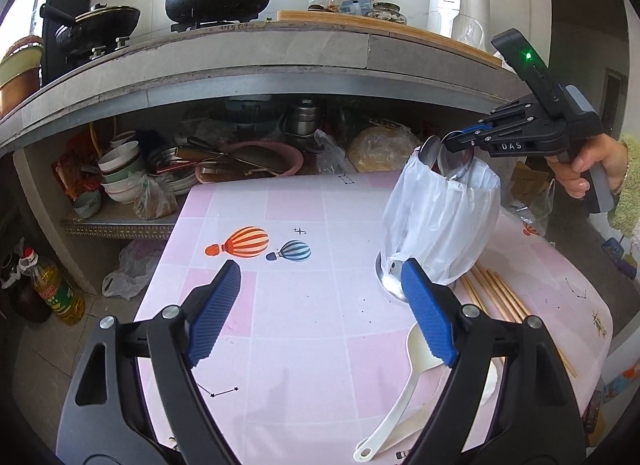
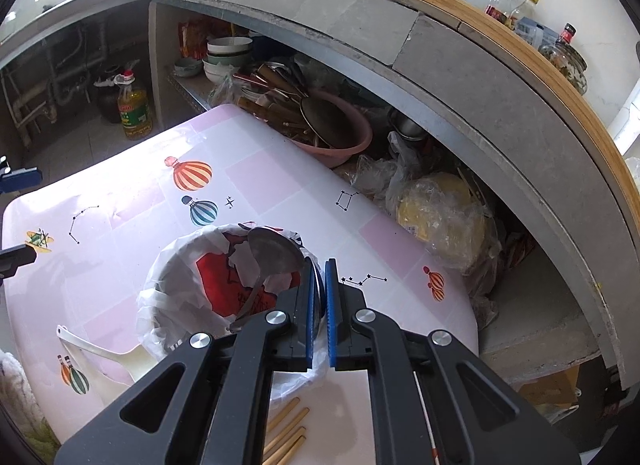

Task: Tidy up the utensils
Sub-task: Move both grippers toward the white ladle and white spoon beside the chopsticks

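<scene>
A container wrapped in a white plastic bag (image 1: 440,225) (image 2: 176,297) stands on the pink table. My right gripper (image 1: 460,142) (image 2: 319,305) hovers over its rim, shut on the bowl end of a metal spoon (image 1: 456,163) (image 2: 319,297) that reaches down inside. A second metal spoon (image 1: 427,150) (image 2: 274,251) leans in the container, bowl up. My left gripper (image 1: 320,305) is open and empty, low over the table in front of the container. A white plastic ladle (image 1: 400,385) (image 2: 120,353) lies by its right finger. Wooden chopsticks (image 1: 496,297) (image 2: 288,429) lie beside the container.
The tablecloth (image 1: 296,305) (image 2: 280,169) is pink-checked with balloon prints. A grey counter (image 1: 240,65) overhangs the far side, and its shelf is crowded with bowls (image 1: 120,169), a pink basin (image 2: 340,133) and bags. An oil bottle (image 1: 56,289) stands on the floor to the left.
</scene>
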The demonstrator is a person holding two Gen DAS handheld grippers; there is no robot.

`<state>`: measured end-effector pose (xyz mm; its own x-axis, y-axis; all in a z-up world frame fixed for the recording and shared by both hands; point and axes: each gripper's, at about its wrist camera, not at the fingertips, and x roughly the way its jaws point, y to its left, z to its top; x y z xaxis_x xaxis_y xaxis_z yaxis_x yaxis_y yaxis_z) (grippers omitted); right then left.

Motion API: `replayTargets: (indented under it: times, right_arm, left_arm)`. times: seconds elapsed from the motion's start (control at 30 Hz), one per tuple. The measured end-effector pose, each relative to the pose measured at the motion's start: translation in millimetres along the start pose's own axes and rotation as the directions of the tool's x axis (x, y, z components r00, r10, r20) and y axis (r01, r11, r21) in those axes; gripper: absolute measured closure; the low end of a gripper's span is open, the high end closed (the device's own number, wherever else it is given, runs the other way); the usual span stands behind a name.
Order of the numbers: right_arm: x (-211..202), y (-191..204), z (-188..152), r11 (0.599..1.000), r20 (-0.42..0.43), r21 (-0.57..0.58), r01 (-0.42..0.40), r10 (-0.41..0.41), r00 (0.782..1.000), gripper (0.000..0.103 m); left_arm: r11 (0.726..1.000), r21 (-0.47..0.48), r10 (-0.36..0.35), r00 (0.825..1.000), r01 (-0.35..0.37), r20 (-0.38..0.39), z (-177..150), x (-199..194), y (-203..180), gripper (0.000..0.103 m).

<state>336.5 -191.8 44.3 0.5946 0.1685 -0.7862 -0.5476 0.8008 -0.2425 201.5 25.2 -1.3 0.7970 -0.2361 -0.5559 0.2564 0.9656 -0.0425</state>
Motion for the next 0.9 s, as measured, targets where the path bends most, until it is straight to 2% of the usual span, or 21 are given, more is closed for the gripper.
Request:
replayTargets:
  times: [0.1, 0.37, 0.47, 0.53, 0.6, 0.7, 0.83, 0.9]
  right_arm:
    - [-5.0, -3.9, 1.6, 1.000, 0.014, 0.024, 0.002, -0.002, 1.000, 0.079]
    - [-22.3, -9.4, 6.3, 0.996, 0.060, 0.085, -0.005, 0.000, 0.998, 0.079]
    - [-44.0, -15.2, 5.2, 0.989, 0.113, 0.143, -0.020, 0.003, 0.994, 0.079]
    - [-66.1, -17.9, -0.7, 0.980, 0.167, 0.196, -0.037, 0.004, 0.986, 0.074]
    - [-88.2, -18.3, -12.2, 0.966, 0.218, 0.251, -0.058, 0.001, 0.976, 0.064]
    - [-112.7, -12.7, -38.8, 0.936, 0.254, 0.343, -0.073, -0.018, 0.967, 0.059]
    - [-123.6, 6.3, -84.2, 0.887, 0.238, 0.452, -0.097, -0.015, 0.971, 0.055]
    - [-120.6, 22.7, -113.2, 0.853, 0.209, 0.512, -0.102, -0.009, 0.978, 0.054]
  left_arm:
    - [1.000, -0.007, 0.004, 1.000, -0.004, -0.003, -4.0, -2.9, 2.4, 0.022]
    - [0.999, -0.040, 0.005, 1.000, -0.005, 0.001, -10.3, -11.9, 11.7, 0.021]
    - [0.999, -0.053, -0.005, 1.000, 0.005, 0.008, -13.0, -16.8, 14.7, 0.020]
    - [0.998, -0.058, -0.018, 1.000, 0.019, 0.011, -14.5, -20.2, 15.8, 0.020]
    - [0.998, -0.056, -0.026, 1.000, 0.026, 0.012, -16.5, -23.3, 15.8, 0.019]
    - [0.999, -0.037, -0.033, 0.999, 0.033, 0.000, -19.9, -25.7, 13.4, 0.019]
    - [0.998, -0.017, -0.055, 0.998, 0.054, -0.022, -27.0, -27.8, 9.1, 0.019]
    - [0.994, -0.033, -0.103, 0.994, 0.102, -0.040, -32.3, -26.5, 9.2, 0.018]
